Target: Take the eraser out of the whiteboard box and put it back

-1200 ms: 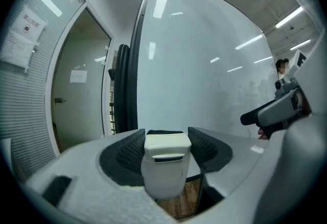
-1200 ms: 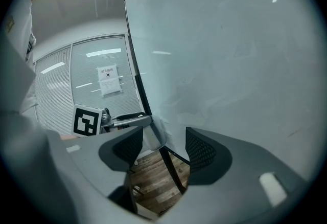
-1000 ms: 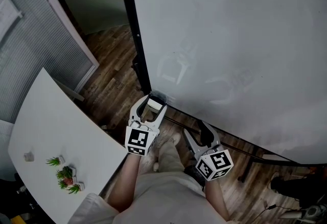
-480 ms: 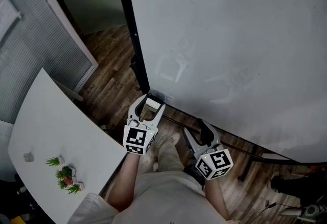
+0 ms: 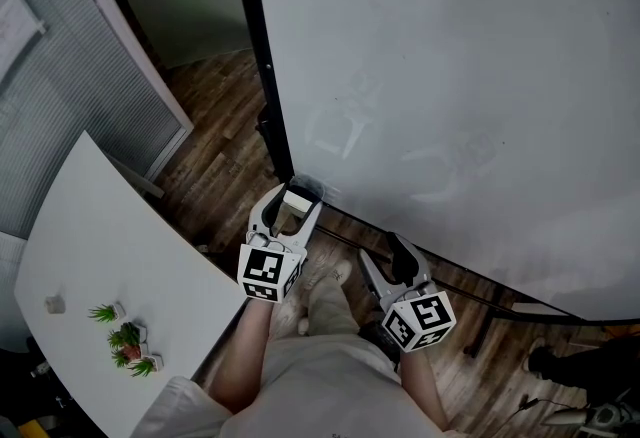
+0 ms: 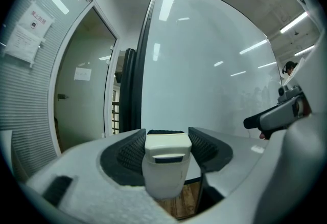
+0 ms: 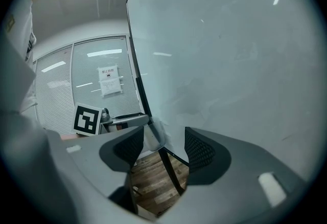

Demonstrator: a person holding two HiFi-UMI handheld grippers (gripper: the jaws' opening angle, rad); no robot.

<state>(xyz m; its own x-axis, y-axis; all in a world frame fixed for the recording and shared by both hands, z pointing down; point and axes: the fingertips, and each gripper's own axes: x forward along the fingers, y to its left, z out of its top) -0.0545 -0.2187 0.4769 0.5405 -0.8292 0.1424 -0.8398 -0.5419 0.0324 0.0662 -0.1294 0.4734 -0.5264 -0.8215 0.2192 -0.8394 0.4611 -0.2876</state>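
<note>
Beside glossy whiteboard (image 5: 450,76) | left gripper (image 6: 164,137) jaws clamp blocky cream eraser (image 6: 164,165) | right gripper (image 7: 162,147) jaws apart, empty

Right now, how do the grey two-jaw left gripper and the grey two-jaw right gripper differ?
The left gripper is clamped on a white block eraser. The right gripper has its jaws apart with nothing between them. In the head view the left gripper reaches the lower corner of the whiteboard, while the right gripper sits lower in the picture, nearer the person's body. Both point toward the whiteboard.
</note>
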